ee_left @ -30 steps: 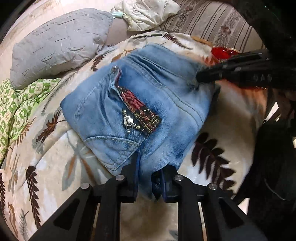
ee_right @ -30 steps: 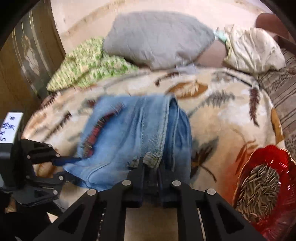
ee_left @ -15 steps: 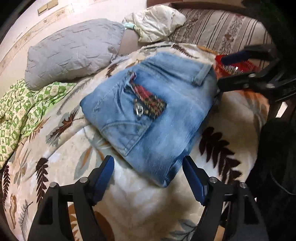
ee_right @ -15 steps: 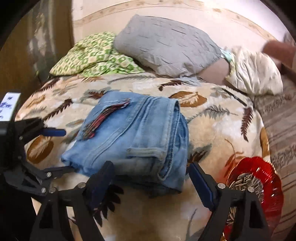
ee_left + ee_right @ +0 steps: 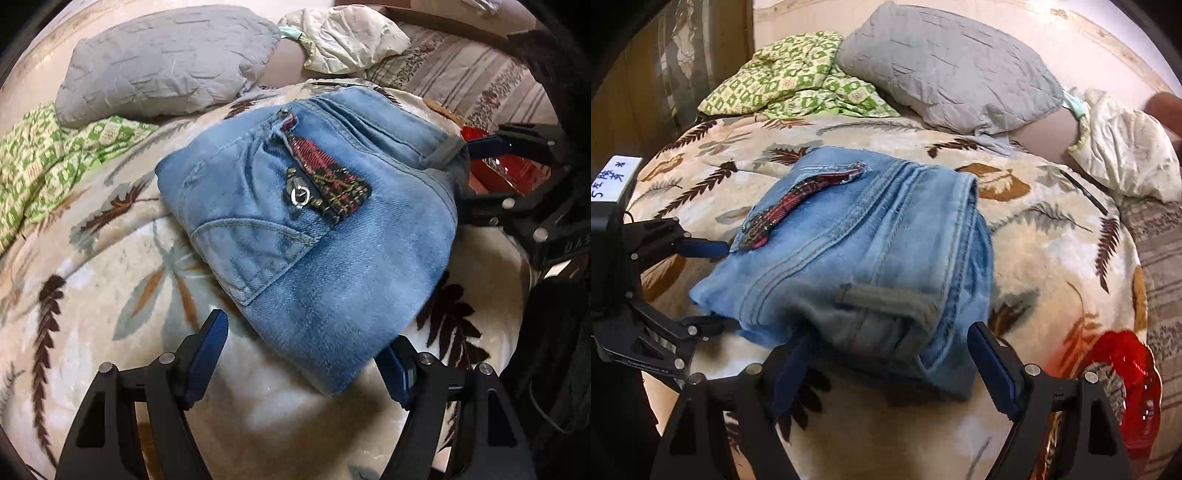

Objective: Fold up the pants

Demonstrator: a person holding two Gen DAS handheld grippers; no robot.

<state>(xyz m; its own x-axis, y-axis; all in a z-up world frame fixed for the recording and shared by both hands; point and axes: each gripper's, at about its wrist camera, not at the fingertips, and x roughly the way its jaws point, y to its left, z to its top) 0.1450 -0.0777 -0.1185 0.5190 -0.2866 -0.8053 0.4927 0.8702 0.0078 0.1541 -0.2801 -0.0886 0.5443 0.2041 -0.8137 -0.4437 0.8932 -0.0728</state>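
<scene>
Light blue jeans (image 5: 314,221) lie folded into a compact bundle on the leaf-print blanket (image 5: 110,295), with a plaid zip patch on top. They also show in the right wrist view (image 5: 857,258). My left gripper (image 5: 306,354) is open and empty, its fingers straddling the near corner of the bundle. My right gripper (image 5: 894,354) is open and empty, its fingers either side of the waistband end. Each gripper shows in the other's view: the right one (image 5: 517,177) at the far right, the left one (image 5: 683,280) at the left.
A grey pillow (image 5: 166,62), a green patterned cloth (image 5: 44,162) and a cream cloth (image 5: 343,37) lie at the head of the bed. A red dish of seeds (image 5: 1123,391) sits at the blanket's right edge. A striped cover (image 5: 461,81) lies beyond.
Both grippers let go of the jeans and opened wide one second ago to half a second ago. Since then they have stayed open close to the bundle, which lies still.
</scene>
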